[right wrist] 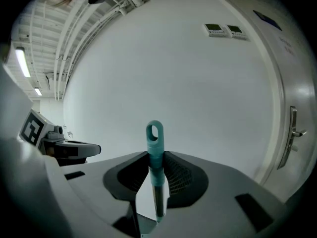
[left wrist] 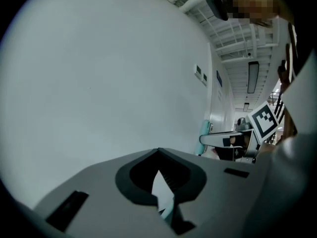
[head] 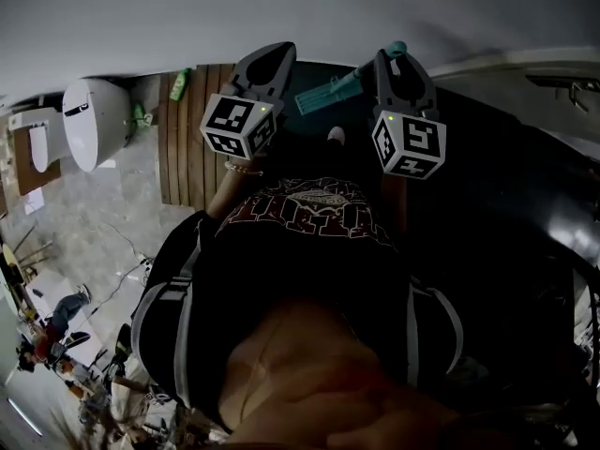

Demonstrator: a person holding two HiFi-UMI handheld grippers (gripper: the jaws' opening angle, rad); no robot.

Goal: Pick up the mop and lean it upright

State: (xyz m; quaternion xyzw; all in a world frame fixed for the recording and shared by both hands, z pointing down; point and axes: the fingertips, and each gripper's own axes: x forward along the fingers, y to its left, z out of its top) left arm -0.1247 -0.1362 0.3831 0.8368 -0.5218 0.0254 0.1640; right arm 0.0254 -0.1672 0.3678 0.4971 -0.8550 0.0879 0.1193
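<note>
Teal mop handle (right wrist: 155, 146) clamped in right gripper (right wrist: 155, 157) jaws, left gripper (left wrist: 158, 151) jaws closed empty, white wall (right wrist: 198, 83) ahead.

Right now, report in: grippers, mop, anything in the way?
Right gripper shut on mop, near its loop end. Left gripper shut, empty, raised. Mop about upright, facing wall. No obstruction seen.

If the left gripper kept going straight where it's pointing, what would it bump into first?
Probably the plain white wall; nothing else shows ahead of the left gripper, though its distance is unclear.
</note>
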